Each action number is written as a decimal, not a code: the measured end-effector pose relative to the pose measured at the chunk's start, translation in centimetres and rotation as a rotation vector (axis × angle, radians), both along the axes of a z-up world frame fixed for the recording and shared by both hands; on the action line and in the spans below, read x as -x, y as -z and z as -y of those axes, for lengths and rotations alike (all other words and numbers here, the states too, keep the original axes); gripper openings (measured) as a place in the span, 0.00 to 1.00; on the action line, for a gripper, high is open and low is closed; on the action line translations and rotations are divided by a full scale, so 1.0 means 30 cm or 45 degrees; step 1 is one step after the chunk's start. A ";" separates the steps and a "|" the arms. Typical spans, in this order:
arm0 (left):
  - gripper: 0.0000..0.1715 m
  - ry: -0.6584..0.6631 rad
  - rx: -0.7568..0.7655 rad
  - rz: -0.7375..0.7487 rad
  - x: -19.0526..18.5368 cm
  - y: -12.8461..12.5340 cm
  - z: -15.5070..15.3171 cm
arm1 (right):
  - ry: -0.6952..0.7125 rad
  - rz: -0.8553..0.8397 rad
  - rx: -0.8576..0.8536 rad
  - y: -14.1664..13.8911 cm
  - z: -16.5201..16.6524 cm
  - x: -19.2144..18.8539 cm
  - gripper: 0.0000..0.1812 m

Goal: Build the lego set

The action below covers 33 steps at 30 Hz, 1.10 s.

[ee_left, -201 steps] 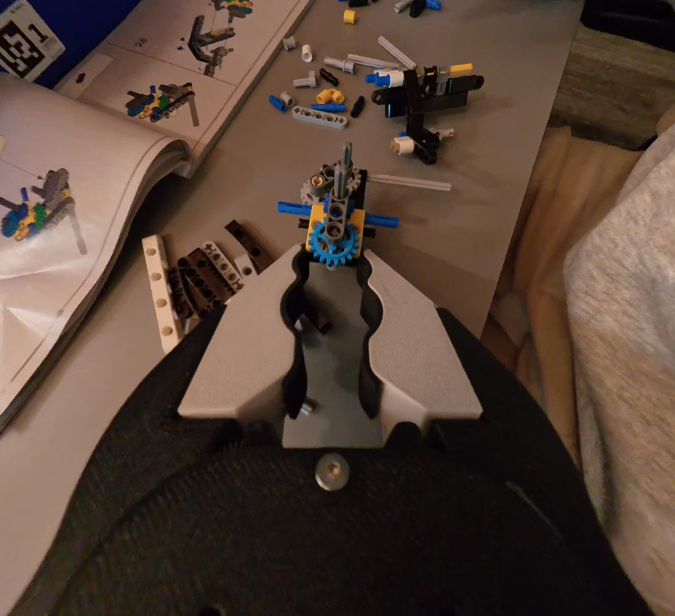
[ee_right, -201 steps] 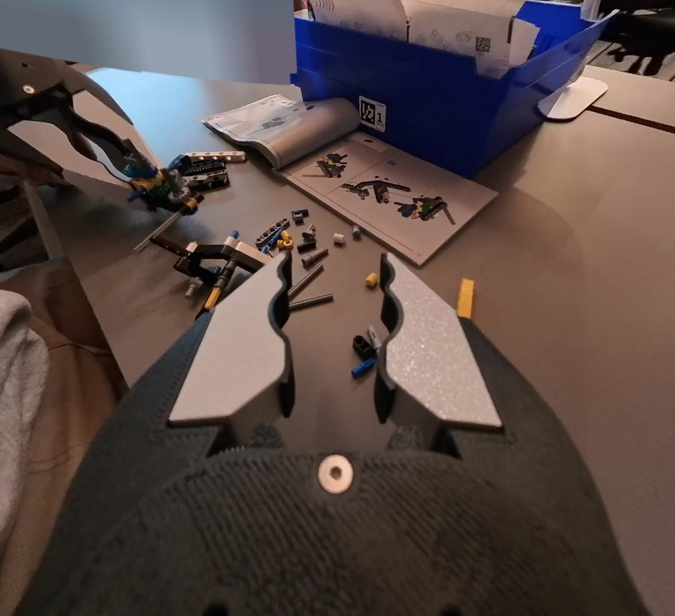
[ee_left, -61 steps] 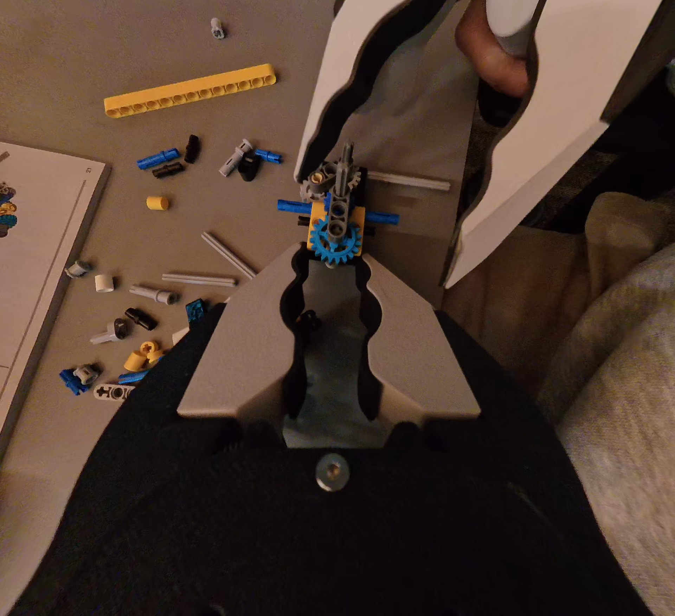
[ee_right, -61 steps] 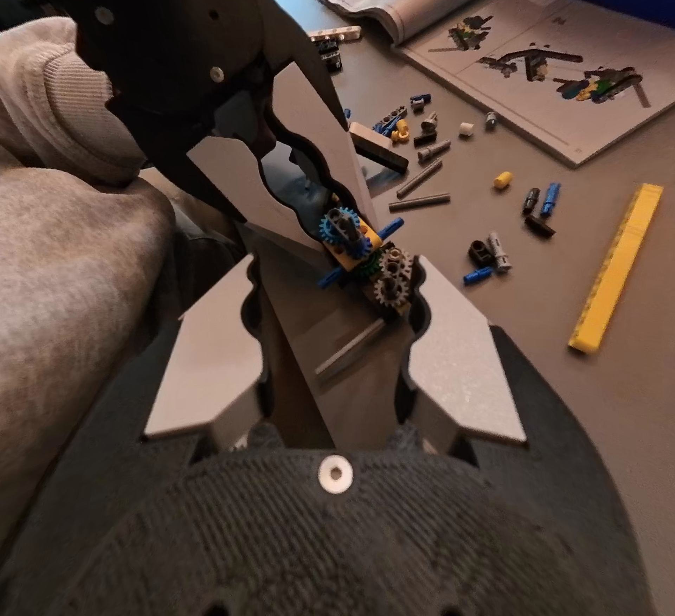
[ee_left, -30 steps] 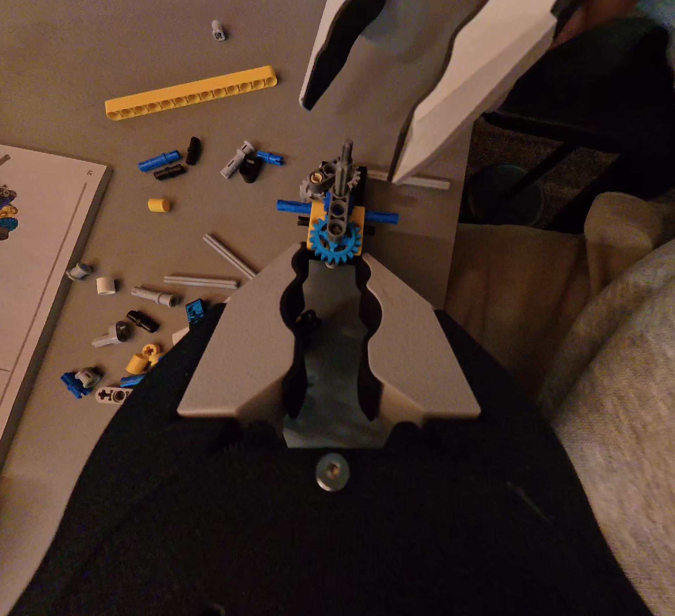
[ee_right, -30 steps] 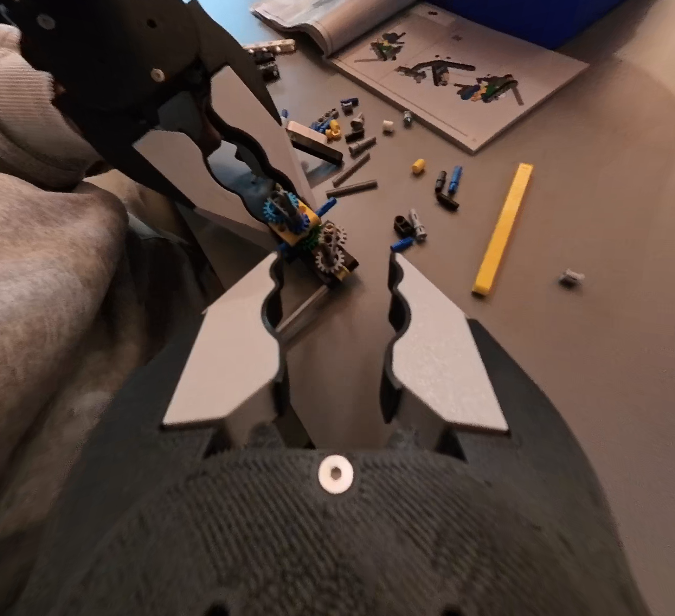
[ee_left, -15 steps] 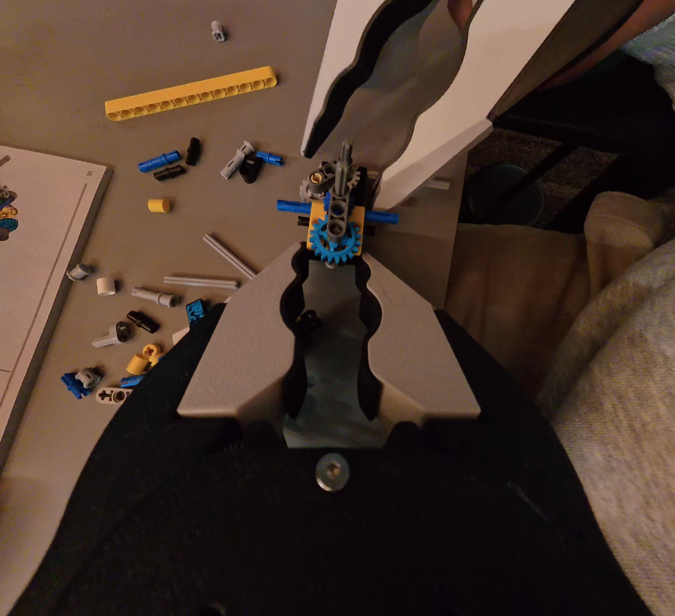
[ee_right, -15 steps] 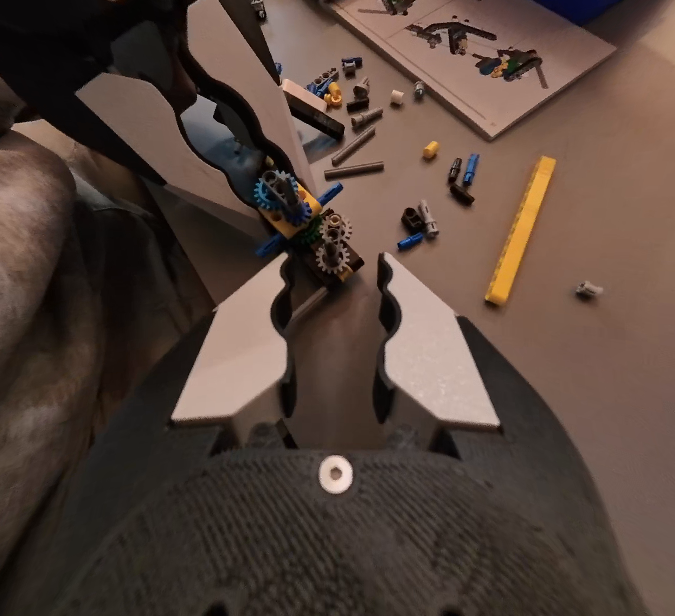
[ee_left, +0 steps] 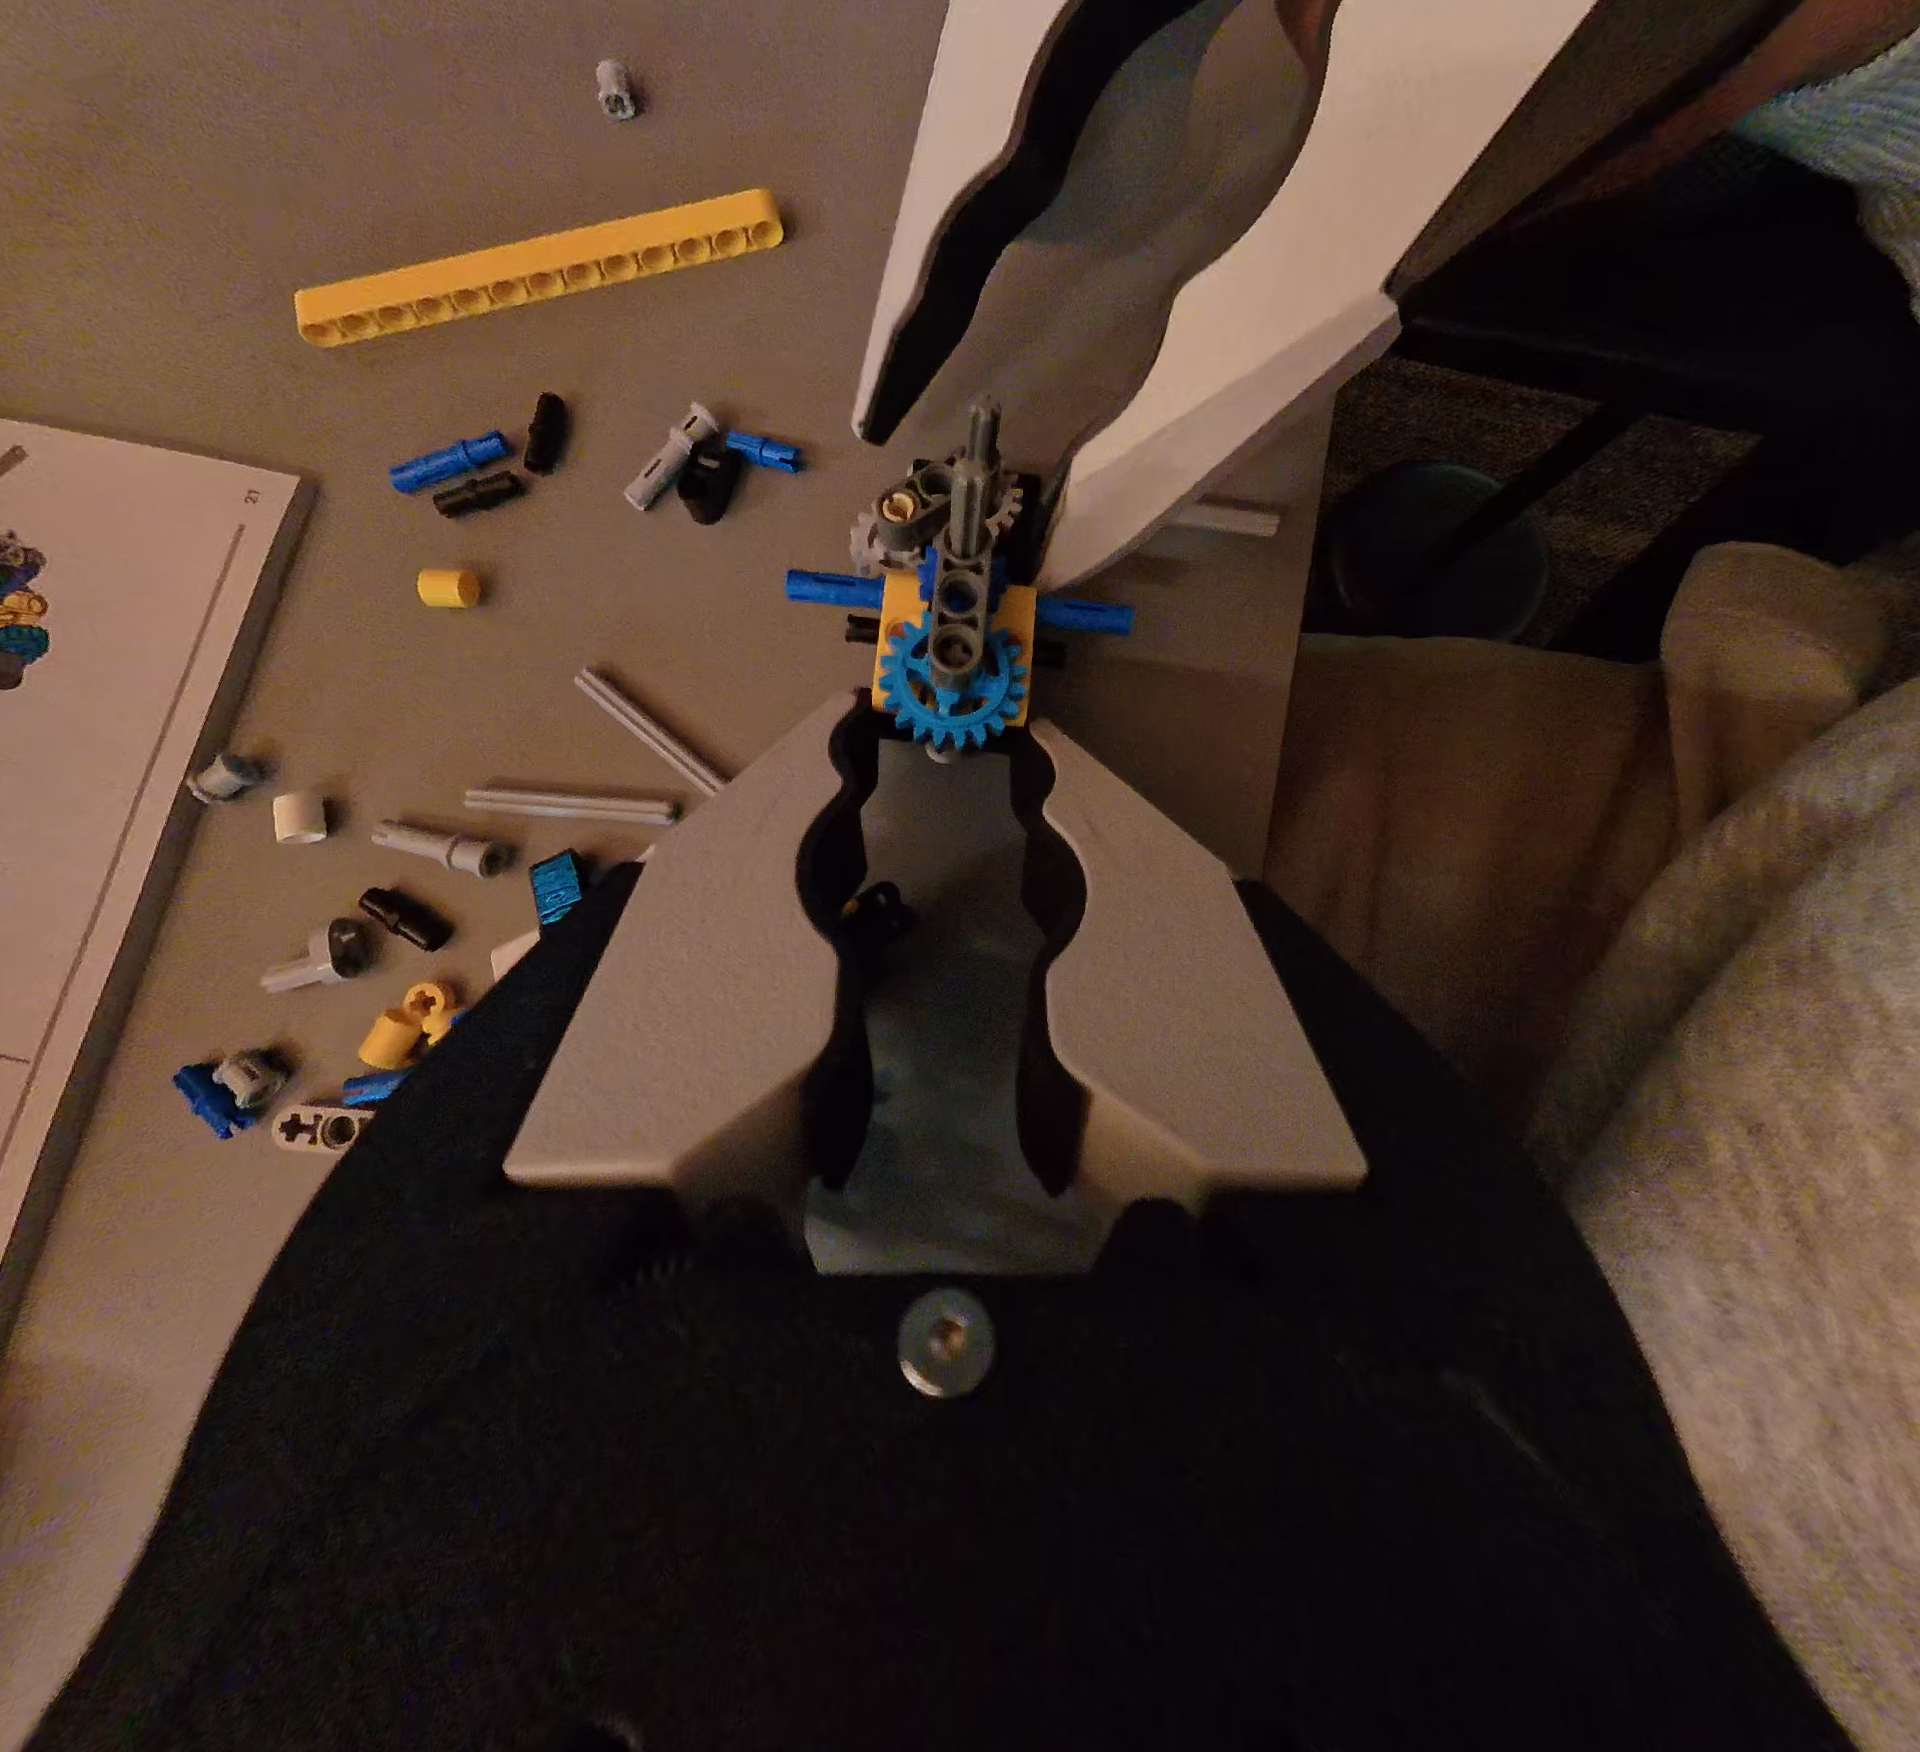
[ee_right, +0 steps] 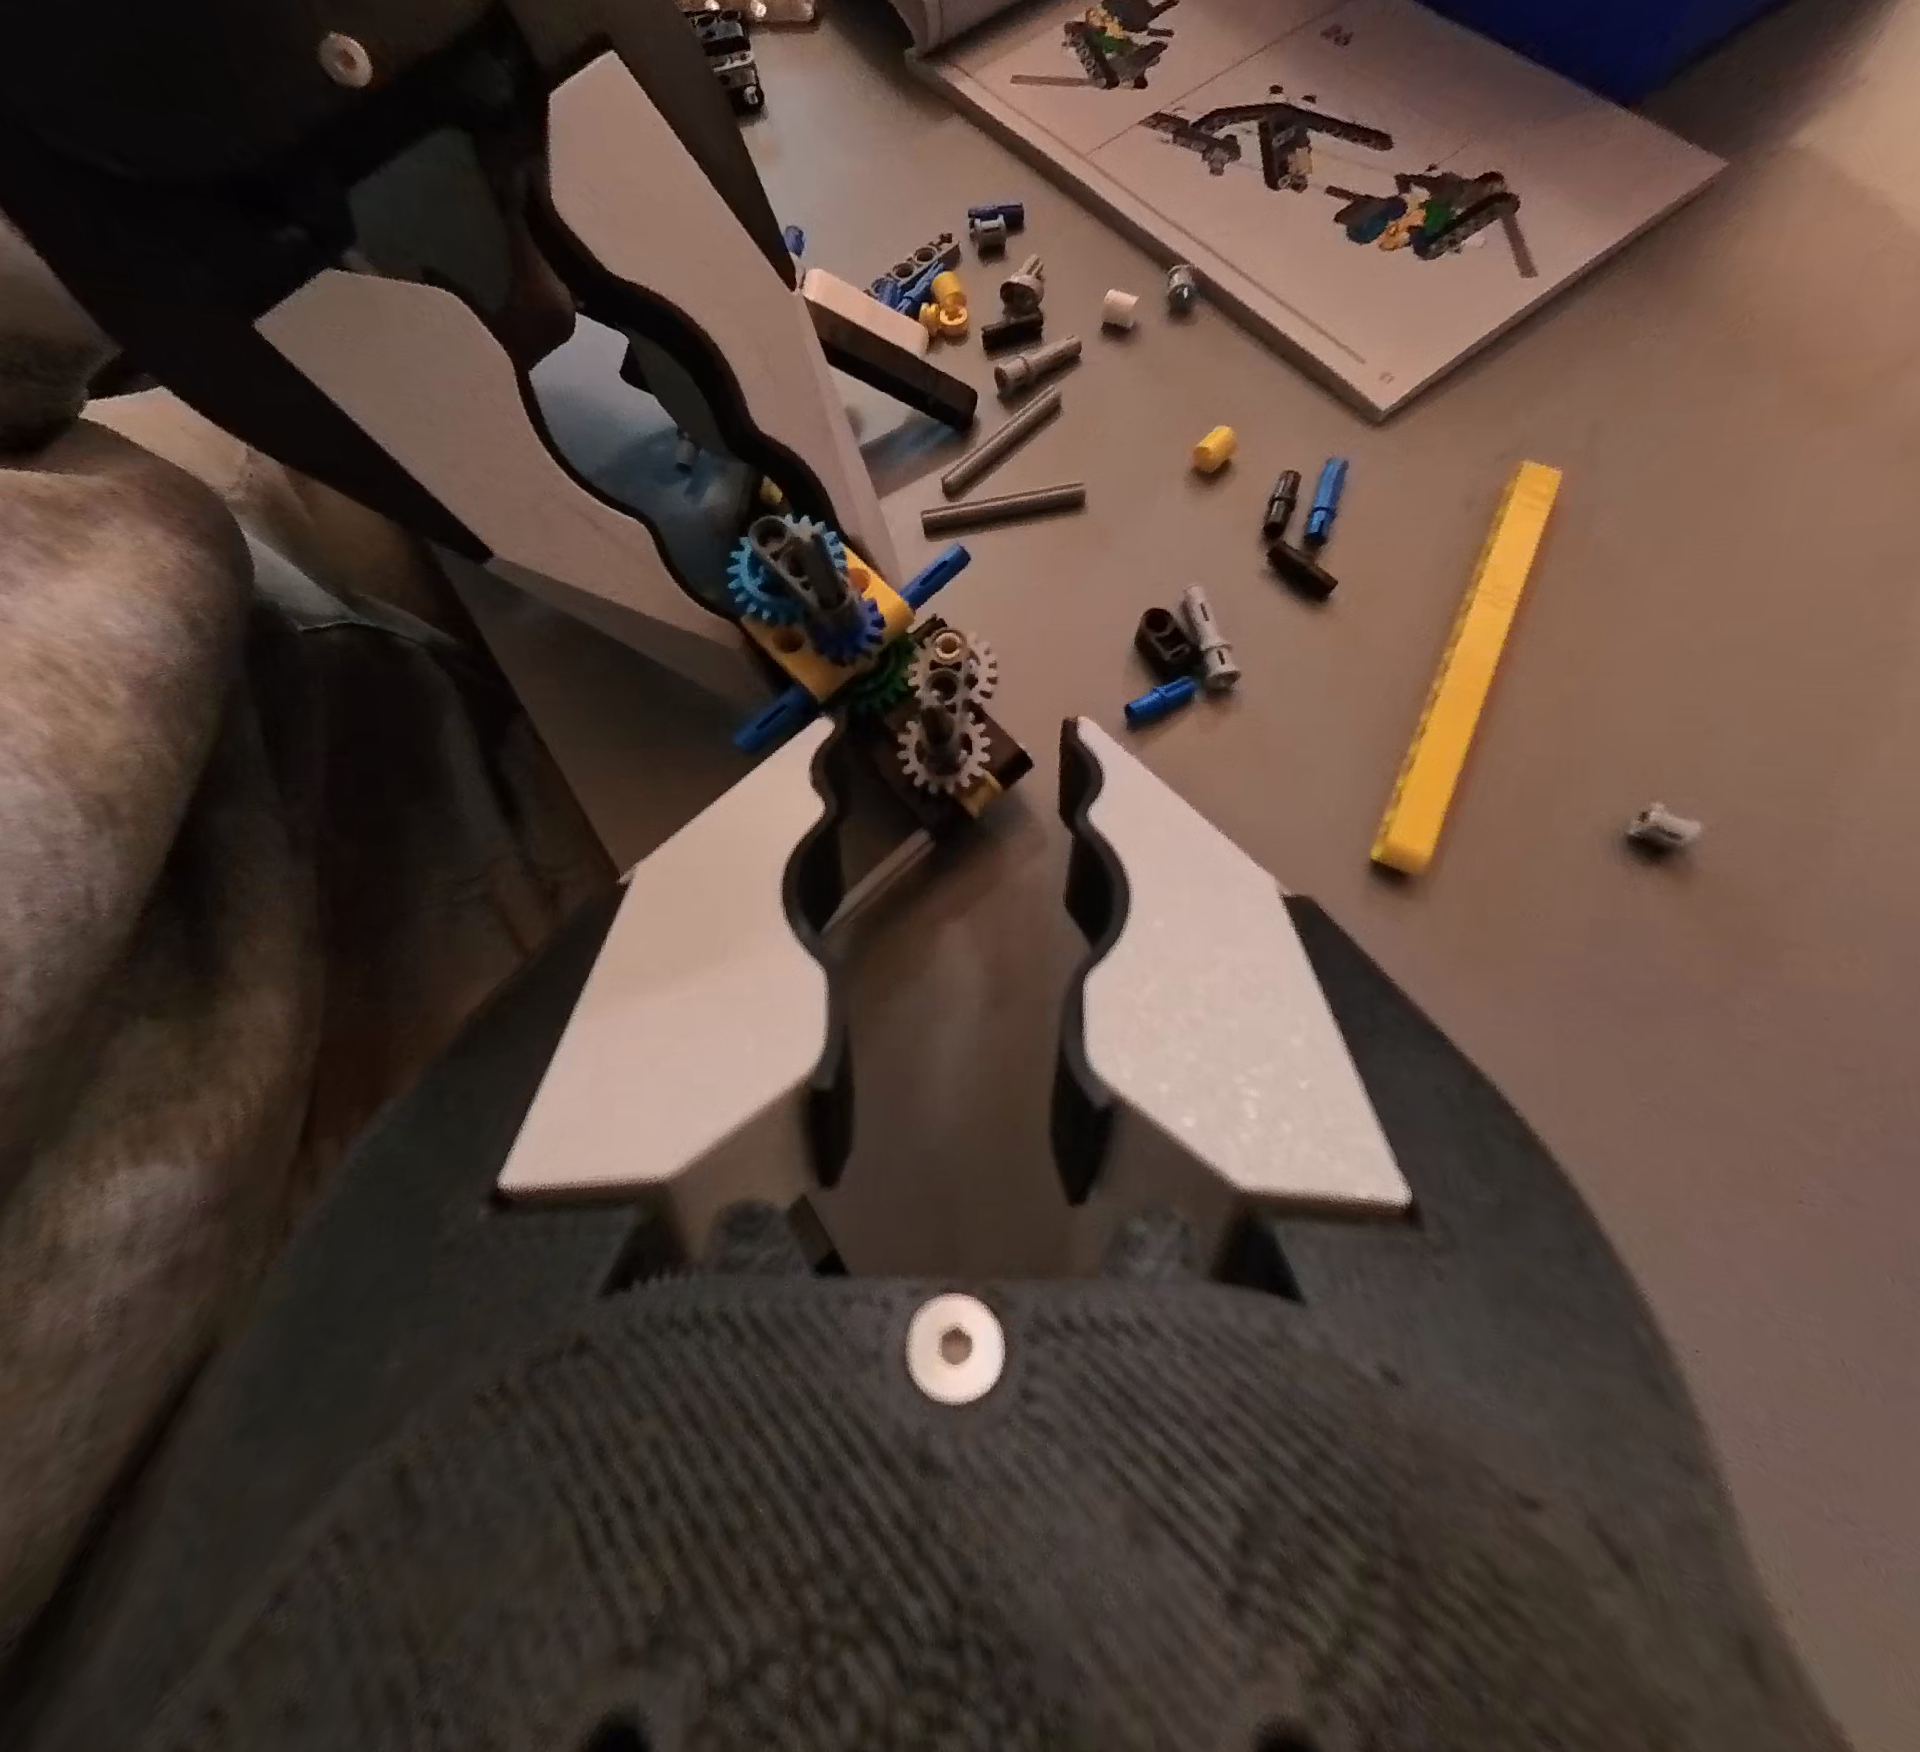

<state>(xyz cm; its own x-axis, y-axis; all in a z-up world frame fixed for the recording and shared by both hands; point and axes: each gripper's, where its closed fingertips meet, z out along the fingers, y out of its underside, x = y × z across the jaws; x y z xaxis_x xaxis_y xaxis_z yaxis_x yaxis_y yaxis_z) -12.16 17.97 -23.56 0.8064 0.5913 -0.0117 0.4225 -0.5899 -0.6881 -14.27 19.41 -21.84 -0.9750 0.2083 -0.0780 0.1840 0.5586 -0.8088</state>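
Gear assembly [ee_left: 956,622]: clamped at left gripper [ee_left: 943,734] tips; right gripper [ee_right: 945,746] spread apart, straddling its far end; yellow beam [ee_right: 1470,663] well beyond.

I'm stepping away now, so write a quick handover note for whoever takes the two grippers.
Left gripper: shut on the gear assembly, held up at the table's near edge.
Right gripper: open, fingers either side of the assembly's grey-gear end, not clamped.
On the table: yellow beam, loose pins and axles, open instruction booklet.
Done: the geared core is built.
Left: grip or adjust the assembly with the right gripper, then add the loose parts.
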 end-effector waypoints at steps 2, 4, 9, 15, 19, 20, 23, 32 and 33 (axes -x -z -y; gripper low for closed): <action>0.14 0.000 0.001 0.000 0.000 0.000 0.000 | 0.001 0.004 0.001 0.000 0.000 0.000 0.21; 0.14 0.000 0.001 0.000 0.000 0.000 0.000 | -0.001 0.008 0.003 0.000 0.001 -0.002 0.21; 0.14 0.000 0.001 0.000 0.000 0.000 0.000 | -0.006 0.014 0.003 0.000 0.000 -0.004 0.22; 0.14 0.001 0.002 0.000 0.000 0.001 0.001 | -0.007 0.008 0.003 -0.001 0.004 -0.006 0.21; 0.14 0.002 0.002 0.001 -0.001 0.001 0.001 | -0.014 0.025 0.010 -0.001 0.007 -0.011 0.18; 0.14 0.001 0.003 0.000 0.000 0.001 0.001 | -0.019 0.030 0.011 -0.001 0.008 -0.013 0.17; 0.14 0.001 0.004 -0.001 0.000 0.001 0.001 | -0.019 0.039 0.015 -0.001 0.009 -0.014 0.17; 0.14 0.001 0.001 0.000 0.000 0.001 0.001 | -0.015 0.069 0.026 -0.001 0.008 -0.016 0.16; 0.14 0.001 0.001 0.001 0.000 0.001 0.001 | -0.015 0.070 0.026 -0.001 0.008 -0.017 0.16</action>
<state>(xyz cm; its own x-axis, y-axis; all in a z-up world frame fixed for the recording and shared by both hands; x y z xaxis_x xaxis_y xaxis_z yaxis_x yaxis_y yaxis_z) -12.15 17.94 -23.59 0.8067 0.5909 -0.0115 0.4226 -0.5905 -0.6875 -13.77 19.17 -21.80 -0.9715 0.1946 -0.1357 0.2221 0.5445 -0.8088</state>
